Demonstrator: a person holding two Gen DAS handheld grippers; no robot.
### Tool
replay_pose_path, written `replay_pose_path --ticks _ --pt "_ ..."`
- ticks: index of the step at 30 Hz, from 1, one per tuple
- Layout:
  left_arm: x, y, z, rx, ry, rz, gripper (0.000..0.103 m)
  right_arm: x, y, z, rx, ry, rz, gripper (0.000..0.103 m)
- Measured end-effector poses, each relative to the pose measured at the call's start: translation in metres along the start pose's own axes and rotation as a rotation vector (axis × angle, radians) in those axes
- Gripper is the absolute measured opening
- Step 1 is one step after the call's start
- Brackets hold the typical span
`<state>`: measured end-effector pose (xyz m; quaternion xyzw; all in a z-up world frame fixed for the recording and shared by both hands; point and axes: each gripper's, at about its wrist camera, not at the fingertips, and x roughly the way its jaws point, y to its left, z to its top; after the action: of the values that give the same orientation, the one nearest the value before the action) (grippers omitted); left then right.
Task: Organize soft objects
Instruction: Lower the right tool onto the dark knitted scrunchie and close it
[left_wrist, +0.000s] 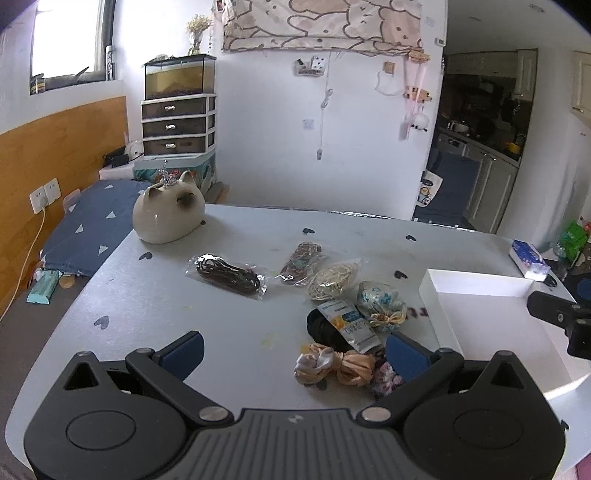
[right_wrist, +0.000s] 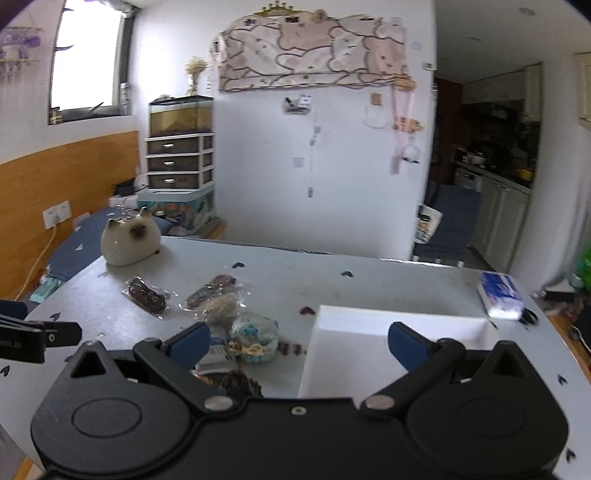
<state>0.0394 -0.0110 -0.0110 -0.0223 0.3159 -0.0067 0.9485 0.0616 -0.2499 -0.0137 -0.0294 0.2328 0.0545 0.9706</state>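
Hovering over a cluttered table, the left gripper and right gripper both had jaws spread wide, holding nothing. Sorting looked barely begun: the white box at the right appeared empty, as far as its visible floor showed. Still loose to its left lay the satin scrunchie nearest, a blue-patterned pouch, a sachet, a black scrunchie and three bagged bundles of hair ties farther off. A cat figurine sat far left.
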Motion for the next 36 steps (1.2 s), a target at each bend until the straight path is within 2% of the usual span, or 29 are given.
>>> replay_pose_path --ticks 11,15,21,25,33,35,36 --pt "0.039 -0.023 0.027 -0.073 0.047 0.085 0.103 0.063 -0.017 0.019 -0.11 0.053 0.202 0.103" --pt "0.056 -0.028 0.031 -0.105 0.093 0.099 0.103 0.087 -0.011 0.007 -0.192 0.121 0.288 0.103" --pt "0.079 -0.034 0.026 -0.161 0.17 0.114 0.103 0.117 0.01 -0.025 -0.393 0.243 0.443 0.103" --pt "0.091 -0.032 0.017 -0.203 0.223 0.126 0.103 0.128 0.025 -0.041 -0.504 0.293 0.523 0.103" --pt "0.096 -0.027 0.006 -0.242 0.261 0.157 0.103 0.15 0.045 -0.058 -0.558 0.353 0.578 0.103" --pt "0.096 -0.026 0.003 -0.246 0.262 0.157 0.103 0.157 0.046 -0.06 -0.546 0.37 0.573 0.099" --pt "0.097 -0.026 0.003 -0.246 0.262 0.155 0.103 0.16 0.045 -0.06 -0.535 0.376 0.573 0.092"
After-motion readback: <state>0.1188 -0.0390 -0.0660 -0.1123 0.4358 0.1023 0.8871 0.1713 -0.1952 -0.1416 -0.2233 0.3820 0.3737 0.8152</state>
